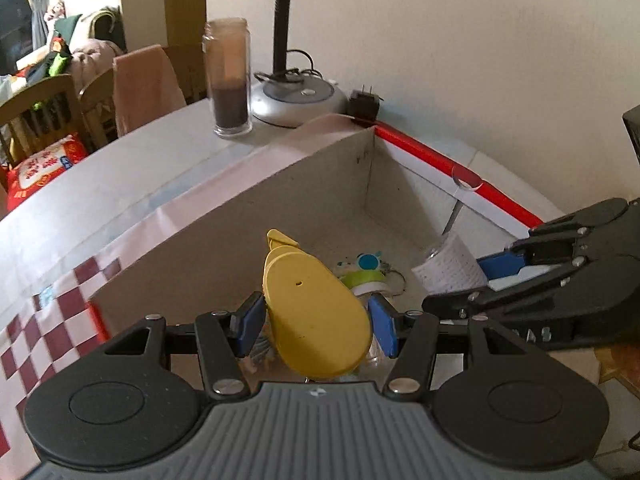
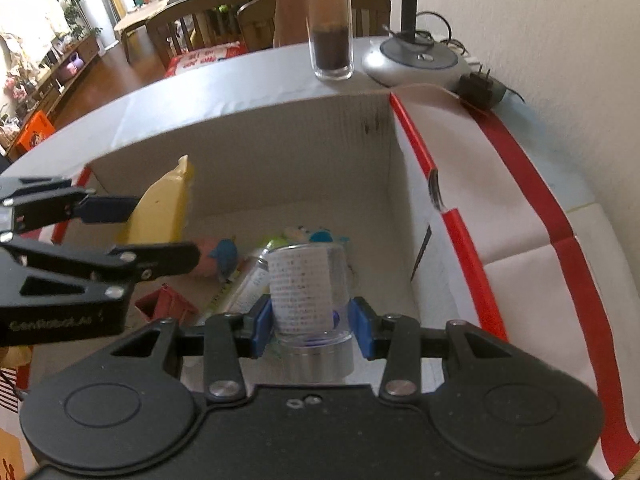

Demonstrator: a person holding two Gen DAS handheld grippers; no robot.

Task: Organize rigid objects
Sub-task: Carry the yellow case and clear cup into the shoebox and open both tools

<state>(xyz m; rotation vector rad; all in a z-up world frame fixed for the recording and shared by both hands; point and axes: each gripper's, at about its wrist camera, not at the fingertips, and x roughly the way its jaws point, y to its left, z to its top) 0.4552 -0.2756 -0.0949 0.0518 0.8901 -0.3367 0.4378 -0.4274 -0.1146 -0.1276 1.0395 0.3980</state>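
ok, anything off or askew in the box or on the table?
Nothing spilled or damaged. The box holds a loose jumble of toys and a bottle lying on its side. Left gripper holds a yellow case, right gripper a clear jar, both over the box. The tall jar stands upright.

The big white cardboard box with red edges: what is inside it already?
On the floor of the white cardboard box lie a pink-and-blue soft toy, a small red box and a green-capped clear bottle. The two held things and the grippers cover the rest.

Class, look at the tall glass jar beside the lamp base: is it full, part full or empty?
Part full: the jar holds dark powder in its lower part only.
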